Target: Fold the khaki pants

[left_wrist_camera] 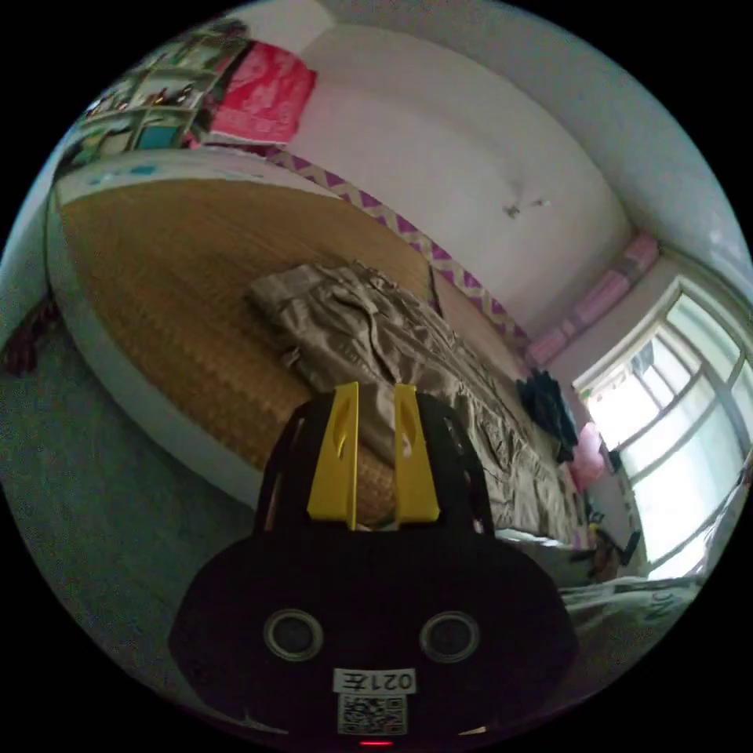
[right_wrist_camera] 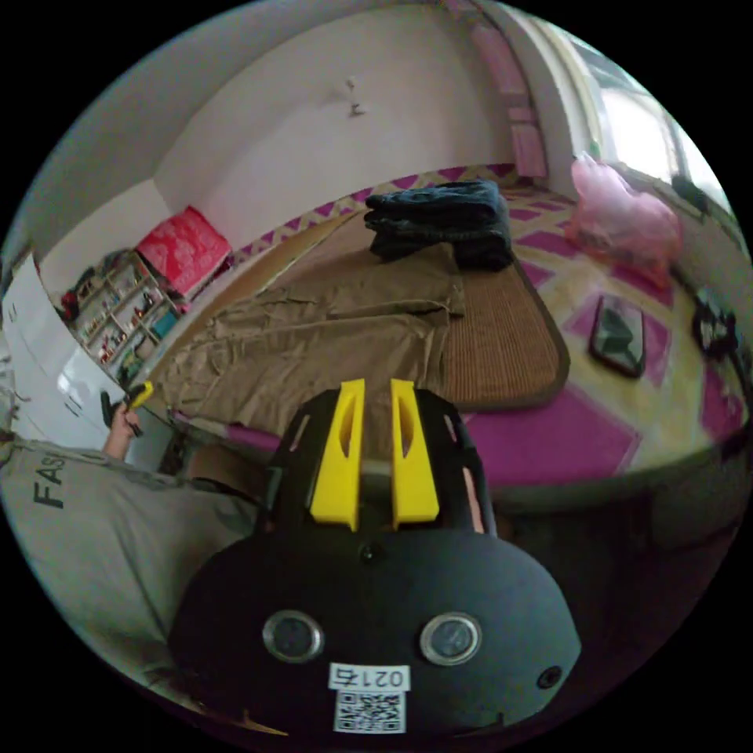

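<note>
Currently my left gripper [left_wrist_camera: 372, 451] and right gripper [right_wrist_camera: 375, 451] hover empty, jaws slightly apart; khaki pants [left_wrist_camera: 408, 353] lie lengthwise on the bed [left_wrist_camera: 172, 259]. Best: pinch waistband and hem corners squarely.

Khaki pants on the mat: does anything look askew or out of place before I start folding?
The khaki pants lie rumpled, the waist end bunched and creased. A folded dark garment rests beside the leg ends. Nothing looks spilled or damaged.
</note>
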A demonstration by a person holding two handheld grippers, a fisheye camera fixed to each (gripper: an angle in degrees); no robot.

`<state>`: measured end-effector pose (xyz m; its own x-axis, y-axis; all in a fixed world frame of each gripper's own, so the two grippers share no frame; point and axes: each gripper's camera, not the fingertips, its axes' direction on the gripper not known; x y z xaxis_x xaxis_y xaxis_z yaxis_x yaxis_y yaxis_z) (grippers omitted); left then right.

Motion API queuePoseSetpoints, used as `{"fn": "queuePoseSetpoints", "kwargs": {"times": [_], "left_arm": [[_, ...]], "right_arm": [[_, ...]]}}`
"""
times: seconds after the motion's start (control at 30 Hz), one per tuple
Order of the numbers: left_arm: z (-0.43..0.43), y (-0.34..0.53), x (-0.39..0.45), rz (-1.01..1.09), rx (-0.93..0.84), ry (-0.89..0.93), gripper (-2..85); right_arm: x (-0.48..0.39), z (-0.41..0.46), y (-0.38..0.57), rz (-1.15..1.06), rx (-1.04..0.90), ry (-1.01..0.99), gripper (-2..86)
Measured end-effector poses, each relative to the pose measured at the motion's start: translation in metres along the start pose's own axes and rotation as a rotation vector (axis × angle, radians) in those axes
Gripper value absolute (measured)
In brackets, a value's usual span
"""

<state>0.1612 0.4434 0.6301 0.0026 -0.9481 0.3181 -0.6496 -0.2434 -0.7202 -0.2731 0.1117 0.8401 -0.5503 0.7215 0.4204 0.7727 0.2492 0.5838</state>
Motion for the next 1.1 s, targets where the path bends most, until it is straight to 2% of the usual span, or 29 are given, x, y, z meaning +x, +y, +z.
{"fn": "queuePoseSetpoints", "kwargs": {"times": [0.1, 0.2, 0.4, 0.67, 0.87, 1.03, 1.1], "left_arm": [[0.003, 0.004, -0.028, -0.138, -0.011, 0.087, 7.8], [0.018, -0.003, -0.035, -0.179, -0.041, 0.096, 9.2], [0.022, -0.017, -0.034, -0.215, -0.057, 0.104, 10.3], [0.023, -0.030, -0.037, -0.195, -0.095, 0.108, 10.0], [0.031, -0.034, -0.029, -0.157, -0.115, 0.090, 9.6], [0.044, -0.033, -0.037, -0.222, -0.108, 0.094, 2.7], [0.048, -0.032, -0.044, -0.244, -0.091, 0.171, -0.2]], "right_arm": [[0.027, 0.001, 0.032, 0.207, 0.027, -0.132, 6.5], [0.054, 0.020, 0.057, 0.419, 0.024, -0.321, 7.5], [0.078, 0.041, 0.086, 0.625, 0.057, -0.398, 9.1], [0.092, 0.053, 0.084, 0.706, 0.081, -0.414, 9.9], [0.086, 0.071, 0.083, 0.751, 0.027, -0.474, 9.2], [0.098, 0.080, 0.085, 0.815, 0.105, -0.468, 4.0], [0.104, 0.078, 0.089, 0.826, 0.178, -0.521, 0.6]]}}
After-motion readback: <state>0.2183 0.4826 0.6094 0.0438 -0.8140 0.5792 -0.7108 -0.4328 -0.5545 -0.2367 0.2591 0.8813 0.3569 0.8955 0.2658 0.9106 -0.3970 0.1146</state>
